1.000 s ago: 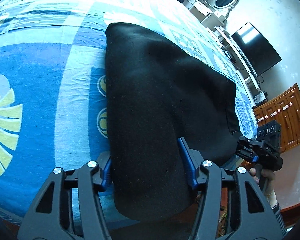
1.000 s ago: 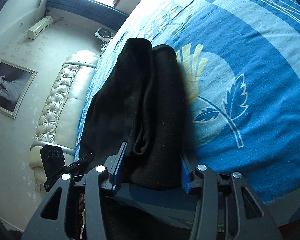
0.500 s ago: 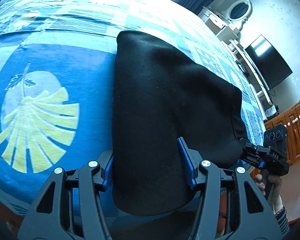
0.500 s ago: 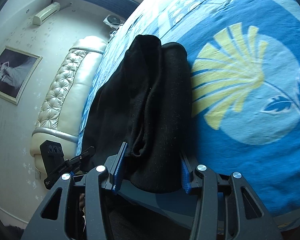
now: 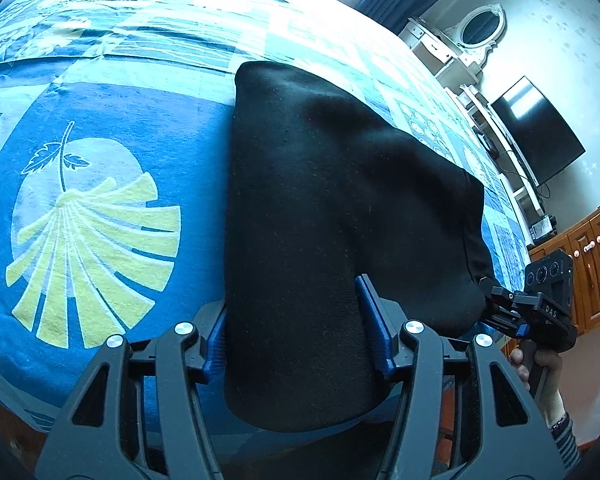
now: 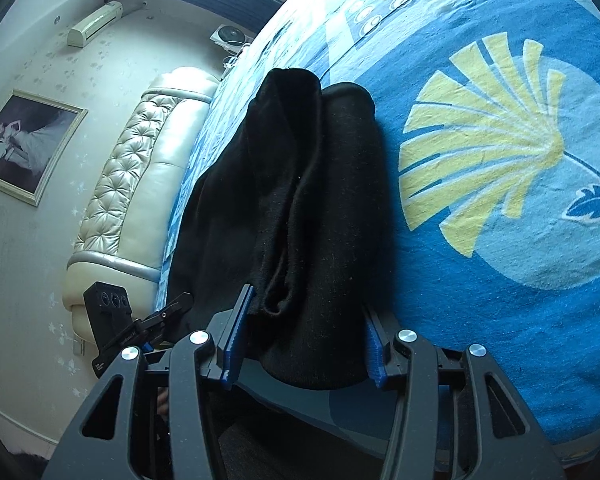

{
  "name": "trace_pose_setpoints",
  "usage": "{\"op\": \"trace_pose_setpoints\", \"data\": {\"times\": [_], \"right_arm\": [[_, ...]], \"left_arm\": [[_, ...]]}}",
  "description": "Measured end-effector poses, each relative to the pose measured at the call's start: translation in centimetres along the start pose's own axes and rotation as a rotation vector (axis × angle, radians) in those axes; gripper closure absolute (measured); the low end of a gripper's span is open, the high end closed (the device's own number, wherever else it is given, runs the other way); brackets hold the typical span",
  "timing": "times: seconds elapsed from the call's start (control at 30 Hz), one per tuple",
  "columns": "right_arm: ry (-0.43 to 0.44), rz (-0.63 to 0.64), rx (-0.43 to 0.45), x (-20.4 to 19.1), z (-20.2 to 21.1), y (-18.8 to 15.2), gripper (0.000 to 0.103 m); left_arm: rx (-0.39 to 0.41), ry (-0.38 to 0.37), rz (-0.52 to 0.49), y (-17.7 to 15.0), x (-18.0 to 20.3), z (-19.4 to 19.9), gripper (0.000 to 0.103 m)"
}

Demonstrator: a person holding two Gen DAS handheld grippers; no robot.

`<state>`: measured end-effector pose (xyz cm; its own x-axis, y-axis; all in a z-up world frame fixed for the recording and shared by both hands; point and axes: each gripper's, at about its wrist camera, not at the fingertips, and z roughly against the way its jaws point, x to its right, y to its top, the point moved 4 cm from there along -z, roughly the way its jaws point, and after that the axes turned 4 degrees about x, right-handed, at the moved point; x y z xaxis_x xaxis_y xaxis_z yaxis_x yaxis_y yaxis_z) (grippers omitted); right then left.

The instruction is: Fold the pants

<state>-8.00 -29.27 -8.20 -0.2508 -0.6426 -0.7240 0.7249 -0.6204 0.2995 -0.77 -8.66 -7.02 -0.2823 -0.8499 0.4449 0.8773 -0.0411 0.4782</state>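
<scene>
The folded black fabric pants (image 5: 320,216) lie at the near edge of the bed, their near end hanging over that edge toward both cameras, their far end reaching about halfway up the blue bedspread with pale yellow fan leaves (image 5: 100,240). To the left of the pants in the left wrist view, and to their right in the right wrist view, the spread lies flat and bare, giving open room across the bed. The left tongs (image 5: 296,332) straddle one overhanging part of the pants, blue pads close against the cloth on both sides; the right tongs (image 6: 304,344) straddle the other part, where loose cuff layers show, and their jaws have just been opening a little with the cloth between them. In neither view can I tell whether the pads press the cloth or only flank it. A hand (image 5: 540,368) holds the right tool's handle at the bed's corner. Beyond the bed stand a cream tufted headboard (image 6: 140,184), a framed picture (image 6: 24,144), a white dressing table with an oval mirror (image 5: 472,36), a dark wall screen (image 5: 536,128) and a brown wooden cabinet (image 5: 596,264).
</scene>
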Motion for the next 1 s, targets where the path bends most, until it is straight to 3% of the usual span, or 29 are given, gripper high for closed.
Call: {"op": "trace_pose_setpoints", "data": {"times": [0.33, 0.53, 0.7, 1.0], "right_arm": [[0.003, -0.027, 0.021, 0.6, 1.0, 0.9, 0.043], [-0.003, -0.019, 0.022, 0.3, 0.7, 1.0, 0.036], [0.016, -0.037, 0.033, 0.7, 0.6, 1.2, 0.036], [0.007, 0.028, 0.014, -0.1, -0.9, 1.1, 0.034]], "left_arm": [[0.019, 0.017, -0.031, 0.6, 0.2, -0.1, 0.030], [-0.040, 0.035, -0.056, 1.6, 0.6, -1.4, 0.027], [-0.060, 0.043, -0.153, 2.1, 0.7, -1.1, 0.025], [-0.089, -0.049, -0.060, 1.2, -1.0, -1.4, 0.025]]}}
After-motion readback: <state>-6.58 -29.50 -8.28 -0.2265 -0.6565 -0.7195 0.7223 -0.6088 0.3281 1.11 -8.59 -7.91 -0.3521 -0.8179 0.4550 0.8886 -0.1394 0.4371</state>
